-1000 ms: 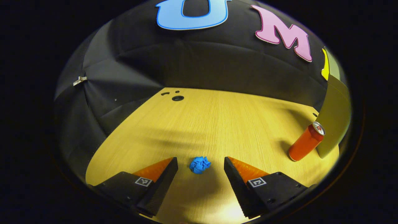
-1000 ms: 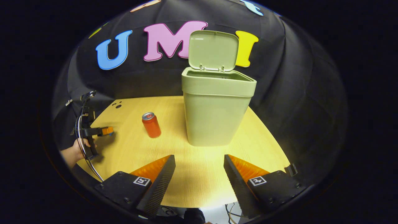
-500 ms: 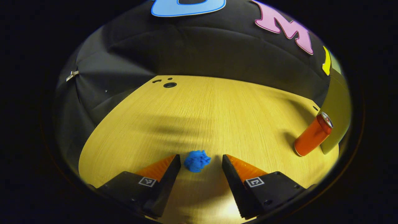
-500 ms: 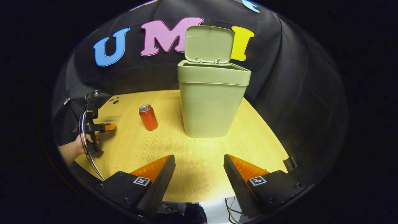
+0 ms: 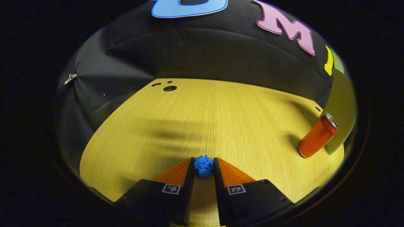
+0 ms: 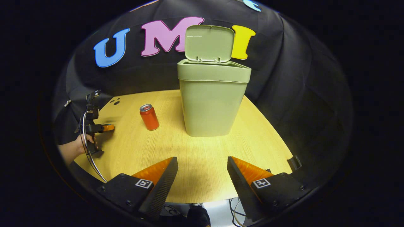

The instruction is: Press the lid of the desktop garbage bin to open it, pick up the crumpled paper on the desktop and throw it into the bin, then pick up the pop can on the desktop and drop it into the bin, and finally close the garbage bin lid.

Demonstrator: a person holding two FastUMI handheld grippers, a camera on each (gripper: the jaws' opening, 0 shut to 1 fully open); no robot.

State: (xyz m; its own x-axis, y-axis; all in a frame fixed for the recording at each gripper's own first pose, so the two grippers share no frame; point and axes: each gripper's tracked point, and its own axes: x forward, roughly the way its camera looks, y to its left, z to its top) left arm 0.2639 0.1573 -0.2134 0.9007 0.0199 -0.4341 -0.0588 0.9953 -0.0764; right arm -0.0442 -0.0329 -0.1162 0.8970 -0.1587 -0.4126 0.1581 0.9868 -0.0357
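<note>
Your left tool pinches the crumpled paper on the tabletop, pop can at three o'clock; your right tool gapes wide.

The green garbage bin stood upright with its lid raised. Left of the bin stood the red pop can, upright. Farther left, the blue crumpled paper sat pinched between two gripper fingers.

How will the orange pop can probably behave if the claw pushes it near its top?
The pop can stands upright on the table, tall against its narrow base, so a high push would likely tip it. Being round, it would probably roll once it is down. Its smooth wall may slip in a loose grip. Its weight cannot be judged from here.
</note>
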